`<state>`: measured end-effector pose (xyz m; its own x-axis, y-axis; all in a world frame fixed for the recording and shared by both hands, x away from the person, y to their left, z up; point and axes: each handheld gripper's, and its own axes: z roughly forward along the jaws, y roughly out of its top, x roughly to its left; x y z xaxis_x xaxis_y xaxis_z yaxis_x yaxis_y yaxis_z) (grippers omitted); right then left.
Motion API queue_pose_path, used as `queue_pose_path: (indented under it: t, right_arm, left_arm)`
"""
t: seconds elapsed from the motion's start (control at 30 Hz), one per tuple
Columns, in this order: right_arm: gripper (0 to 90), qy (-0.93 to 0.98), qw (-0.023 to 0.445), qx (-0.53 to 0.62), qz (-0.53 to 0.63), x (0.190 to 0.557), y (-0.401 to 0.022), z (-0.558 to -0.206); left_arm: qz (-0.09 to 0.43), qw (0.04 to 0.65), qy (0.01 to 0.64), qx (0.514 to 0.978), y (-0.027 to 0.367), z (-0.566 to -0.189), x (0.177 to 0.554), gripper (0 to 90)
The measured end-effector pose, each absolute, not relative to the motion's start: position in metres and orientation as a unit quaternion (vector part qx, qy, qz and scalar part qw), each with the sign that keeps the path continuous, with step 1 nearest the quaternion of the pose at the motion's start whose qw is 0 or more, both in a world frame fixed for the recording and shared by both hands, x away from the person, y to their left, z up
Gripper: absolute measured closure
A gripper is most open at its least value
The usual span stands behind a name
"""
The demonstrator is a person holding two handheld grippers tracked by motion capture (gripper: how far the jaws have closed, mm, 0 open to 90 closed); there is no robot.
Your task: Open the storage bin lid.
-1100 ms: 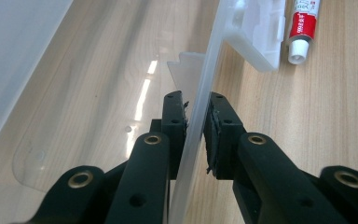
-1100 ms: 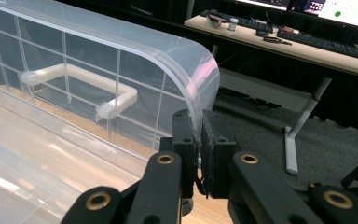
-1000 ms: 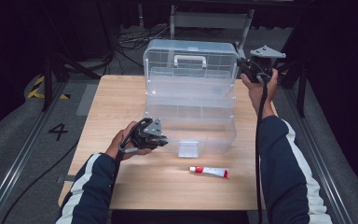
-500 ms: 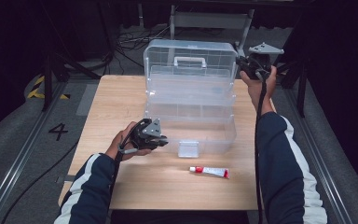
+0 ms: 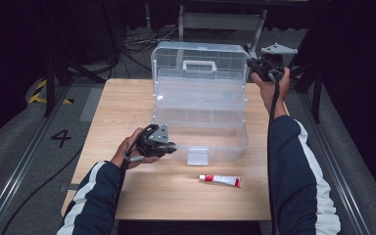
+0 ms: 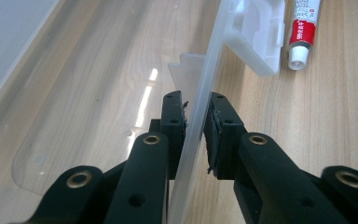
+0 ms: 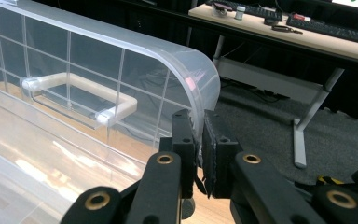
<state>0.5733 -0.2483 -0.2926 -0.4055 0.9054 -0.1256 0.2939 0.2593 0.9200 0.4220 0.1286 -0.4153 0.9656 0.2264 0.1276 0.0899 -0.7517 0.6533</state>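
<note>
Overhead, a person sits at a pale wooden table (image 5: 127, 122) with a black two-jaw gripper in each hand. On the middle of the table stands a large clear plastic storage box (image 5: 200, 127) with its lid (image 5: 200, 61) swung up and standing upright at the far side. The lid has a grid of moulded ribs and a white carrying handle (image 5: 196, 66) at its centre.

The left gripper (image 5: 169, 146), held low near the front of the table, meets the near left part of the box's front wall. Seen from the left gripper view, its two jaws are closed on that thin clear wall (image 6: 205, 98), one pad on each side of the plastic, with the inside of the box to the left and bare table to the right. Farther along the same wall hangs a white plastic latch (image 6: 256, 35).

The right gripper (image 5: 252, 66) is raised at the far right corner, at the lid's upper right edge. From the right gripper view, its jaws are pinched shut on the rounded corner rim of the lid (image 7: 196, 81), with the handle (image 7: 81, 95) visible through the clear plastic to the left.

A small white tube with a red band and a red end (image 5: 220, 179) lies flat on the table in front of the box, near its right half and not touching it. It lies just beside the latch (image 5: 198, 155).
</note>
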Motion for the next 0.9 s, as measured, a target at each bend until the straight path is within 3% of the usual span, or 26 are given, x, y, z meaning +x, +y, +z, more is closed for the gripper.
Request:
queue_pose_path:
  t: [0.9]
  right_arm:
    - [83.3,0.722,0.329,0.441,0.418,0.621,-0.246,-0.308]
  left_arm:
    - [0.095,0.348,0.087,0.929,0.131,-0.416,0.422,79.2]
